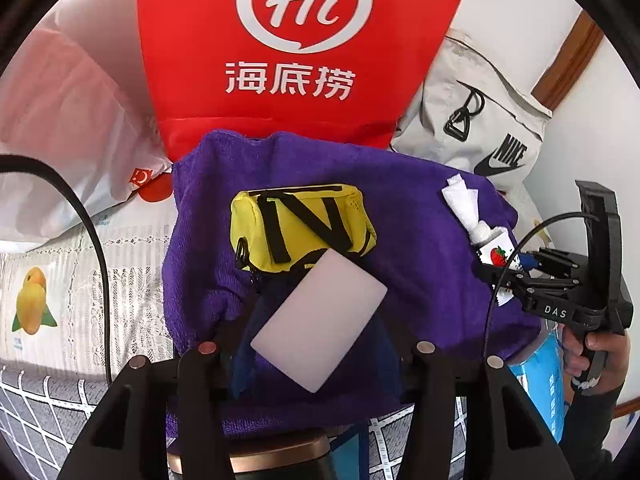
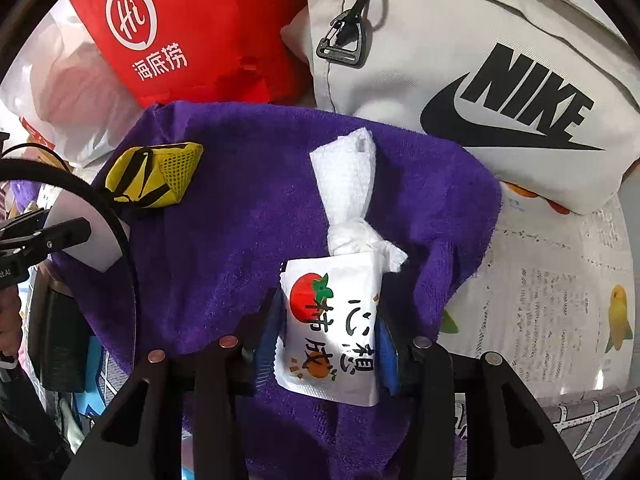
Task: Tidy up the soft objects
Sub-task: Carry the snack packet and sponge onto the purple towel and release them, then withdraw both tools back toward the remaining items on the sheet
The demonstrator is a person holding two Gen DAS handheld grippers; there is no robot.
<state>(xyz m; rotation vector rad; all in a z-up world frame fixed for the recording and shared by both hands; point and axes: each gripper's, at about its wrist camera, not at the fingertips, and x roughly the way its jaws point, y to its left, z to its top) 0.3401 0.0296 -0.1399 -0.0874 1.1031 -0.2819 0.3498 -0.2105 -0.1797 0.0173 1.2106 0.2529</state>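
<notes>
A small white tissue packet printed with a red persimmon sits clamped between the blue-padded fingers of the right gripper, above the right edge of a rumpled purple terry towel. Light and crushable, it looks best held across its flat sides, clear of the loose tissue trailing out. Over the towel's centre, the left gripper appears closed on a stiff pale pink card beside a yellow fabric pouch with black straps.

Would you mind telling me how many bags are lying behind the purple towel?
3: a translucent plastic bag at the left, a red Haidilao bag in the middle, and a grey Nike bag at the right. The purple towel may hide others.
</notes>
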